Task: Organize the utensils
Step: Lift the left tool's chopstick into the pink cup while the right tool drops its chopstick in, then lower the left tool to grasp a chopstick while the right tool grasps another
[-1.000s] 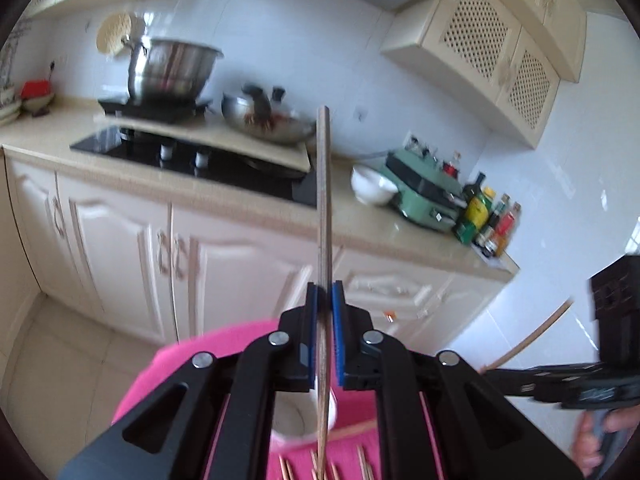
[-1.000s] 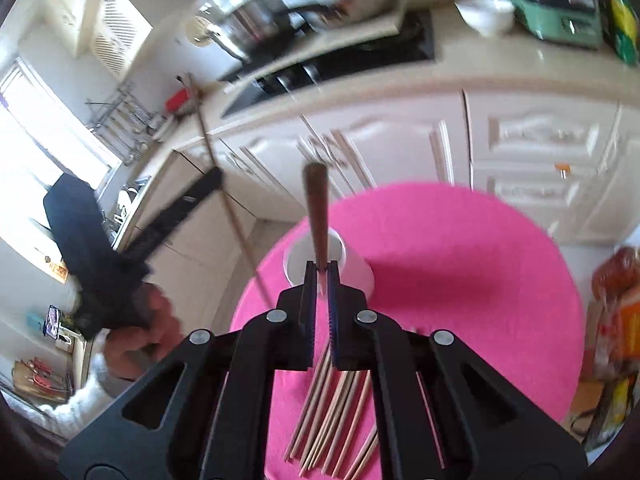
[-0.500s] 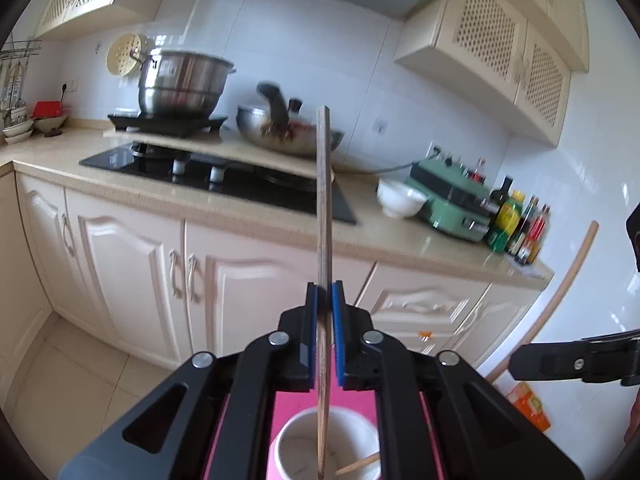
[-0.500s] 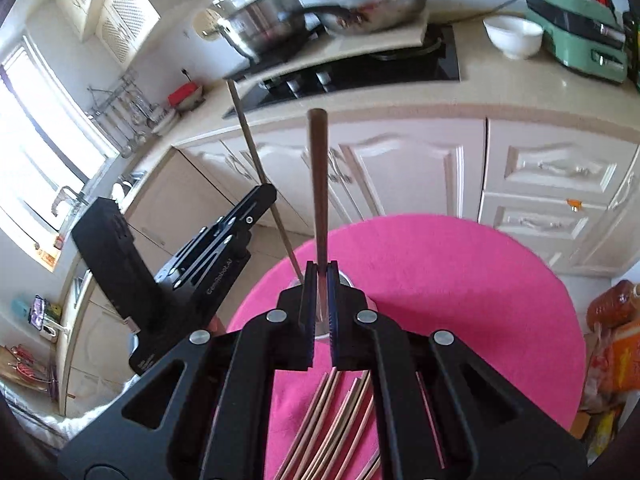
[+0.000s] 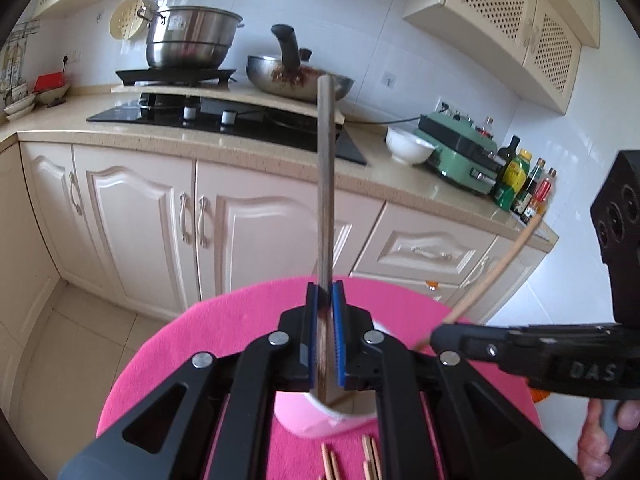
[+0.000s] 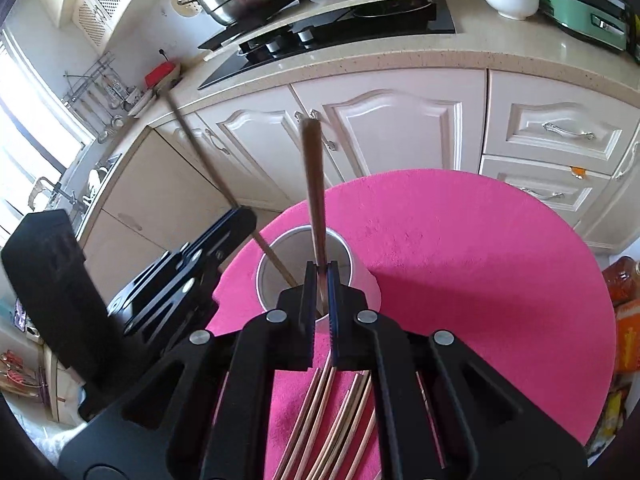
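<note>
A white cup [image 6: 265,270] stands on the round pink table [image 6: 460,260]. My left gripper [image 5: 326,292] holds a brown chopstick [image 5: 325,180] upright between its blue pads; its jaws are opening slightly, and the stick's lower end reaches into the cup [image 5: 320,420]. My right gripper [image 6: 319,274] is shut on another chopstick [image 6: 314,192], standing over the cup's near rim. From the right wrist view the left gripper [image 6: 244,220] comes in from the left with its chopstick [image 6: 200,140] slanting into the cup. The right gripper [image 5: 436,336] shows at the right of the left wrist view.
Several loose chopsticks [image 6: 332,412] lie on the pink cloth in front of the cup. Behind the table run cream kitchen cabinets [image 5: 256,232] and a counter with a hob, a steel pot [image 5: 188,40], a wok, a white bowl [image 5: 408,146] and bottles. A person's hand [image 5: 608,432] grips the right handle.
Both grippers have come down toward the cup with their chopsticks. The pink table and cup have risen into fuller view, and the two grippers now sit close together at the cup.
</note>
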